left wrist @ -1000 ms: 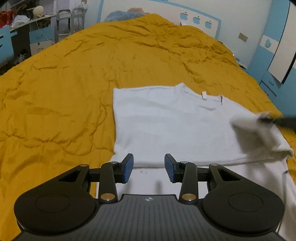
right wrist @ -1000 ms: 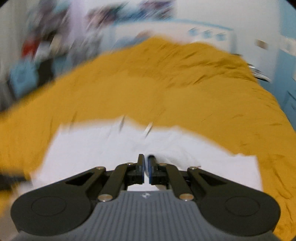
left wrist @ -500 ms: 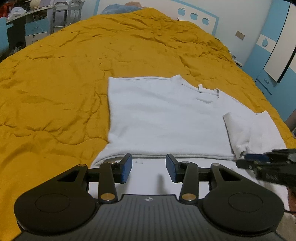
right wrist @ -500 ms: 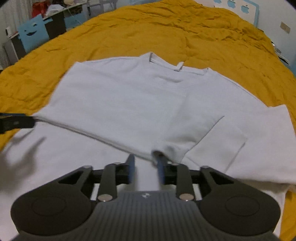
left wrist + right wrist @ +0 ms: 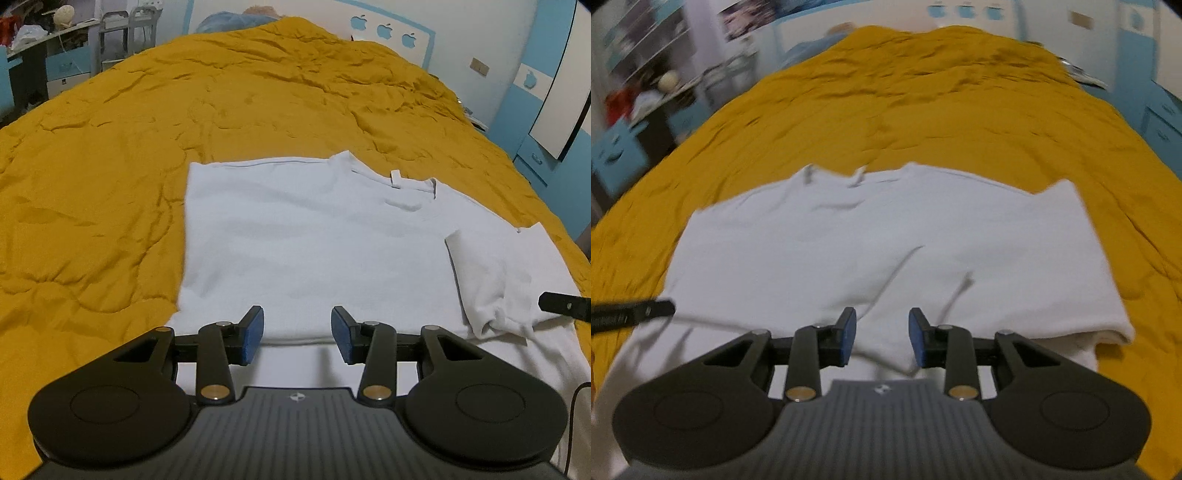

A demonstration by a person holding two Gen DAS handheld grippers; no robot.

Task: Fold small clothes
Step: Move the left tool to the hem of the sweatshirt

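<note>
We see the right gripper (image 5: 882, 338), its jaws just opened and empty, having dropped the sleeve (image 5: 484, 280) onto the white T-shirt (image 5: 314, 251); left gripper (image 5: 297, 339) half-open, empty. Sleeve fold done.

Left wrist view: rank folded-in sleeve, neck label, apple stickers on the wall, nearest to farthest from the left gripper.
From the left gripper:
1. Folded-in sleeve, lower right on the white T-shirt.
2. Neck label, at the collar, middle right.
3. Apple stickers, on the wall beyond the yellow bedspread, top.
</note>
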